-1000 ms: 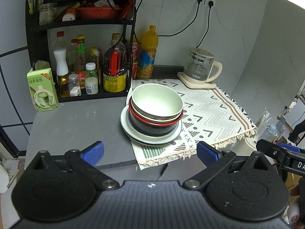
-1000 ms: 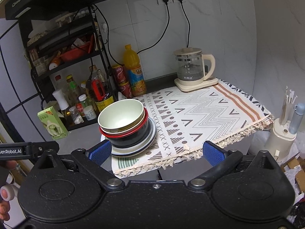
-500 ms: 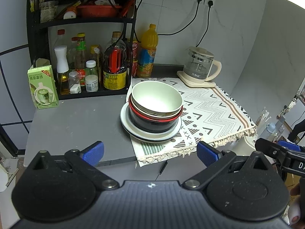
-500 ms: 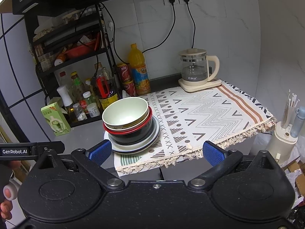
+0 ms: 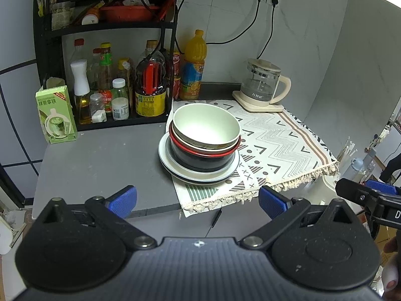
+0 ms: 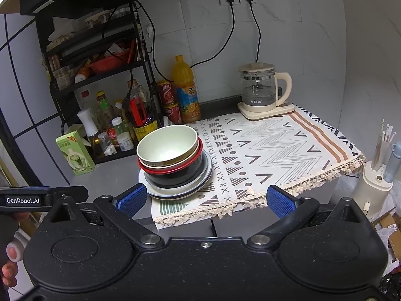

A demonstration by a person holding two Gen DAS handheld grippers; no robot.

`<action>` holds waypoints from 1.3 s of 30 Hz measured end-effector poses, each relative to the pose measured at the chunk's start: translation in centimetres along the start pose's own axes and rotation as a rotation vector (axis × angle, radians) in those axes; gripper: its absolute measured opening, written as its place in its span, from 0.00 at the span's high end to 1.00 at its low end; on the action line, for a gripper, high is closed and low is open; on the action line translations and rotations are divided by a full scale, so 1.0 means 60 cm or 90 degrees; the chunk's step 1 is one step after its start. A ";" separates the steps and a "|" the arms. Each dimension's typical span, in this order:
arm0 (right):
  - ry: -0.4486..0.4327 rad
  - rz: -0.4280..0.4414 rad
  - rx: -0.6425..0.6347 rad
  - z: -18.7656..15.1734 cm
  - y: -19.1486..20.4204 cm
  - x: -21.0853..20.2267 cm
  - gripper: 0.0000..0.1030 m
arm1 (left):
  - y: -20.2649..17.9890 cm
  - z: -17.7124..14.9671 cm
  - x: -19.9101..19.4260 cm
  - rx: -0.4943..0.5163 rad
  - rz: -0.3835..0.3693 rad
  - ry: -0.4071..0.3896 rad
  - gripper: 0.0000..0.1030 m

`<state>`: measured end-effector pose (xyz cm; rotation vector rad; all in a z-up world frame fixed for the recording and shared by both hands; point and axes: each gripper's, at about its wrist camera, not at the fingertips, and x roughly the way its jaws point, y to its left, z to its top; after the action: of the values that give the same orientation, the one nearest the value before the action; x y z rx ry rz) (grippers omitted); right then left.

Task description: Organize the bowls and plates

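A stack of dishes stands on the grey counter at the left edge of a patterned mat. A pale green bowl (image 5: 206,123) (image 6: 167,144) tops it, nested in a red-rimmed black bowl (image 5: 204,156) (image 6: 175,173). Both rest on white plates (image 5: 175,170) (image 6: 203,178). My left gripper (image 5: 197,202) is open, empty, and held back in front of the counter's near edge. My right gripper (image 6: 205,199) is open too, with nothing between its blue pads, below and in front of the stack.
A black rack (image 5: 105,27) with bottles fills the back left, beside a green carton (image 5: 55,115). An orange juice bottle (image 5: 194,65) and a glass kettle (image 5: 262,85) stand at the back wall. The mat (image 5: 280,145) overhangs the counter edge. A white holder with sticks (image 6: 376,175) stands right.
Both grippers have drawn back and risen slightly, so the counter and stack sit a little farther off. The dishes have not moved.
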<state>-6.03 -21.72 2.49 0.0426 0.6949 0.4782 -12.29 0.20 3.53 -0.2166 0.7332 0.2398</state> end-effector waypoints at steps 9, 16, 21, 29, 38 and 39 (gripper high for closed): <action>0.003 0.001 -0.003 -0.001 0.000 0.001 0.00 | 0.002 -0.004 -0.004 0.007 0.007 0.000 0.01; 0.002 0.002 -0.005 -0.001 -0.002 0.000 0.00 | 0.004 -0.006 -0.007 0.007 0.010 -0.001 0.01; 0.002 0.000 -0.004 -0.001 -0.003 -0.001 0.00 | 0.004 -0.006 -0.007 0.008 0.010 -0.001 0.01; 0.002 0.001 -0.005 -0.002 -0.002 -0.001 0.00 | 0.003 -0.005 -0.009 0.008 0.009 0.001 0.01; 0.005 -0.001 -0.002 -0.003 -0.003 -0.001 0.00 | 0.002 -0.006 -0.004 0.010 0.010 0.005 0.01; 0.005 -0.002 -0.001 -0.003 -0.003 -0.001 0.00 | 0.003 -0.005 -0.001 0.011 0.011 0.006 0.01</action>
<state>-6.12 -21.90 2.32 0.0381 0.7028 0.4762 -12.57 0.30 3.34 -0.1960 0.7462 0.2487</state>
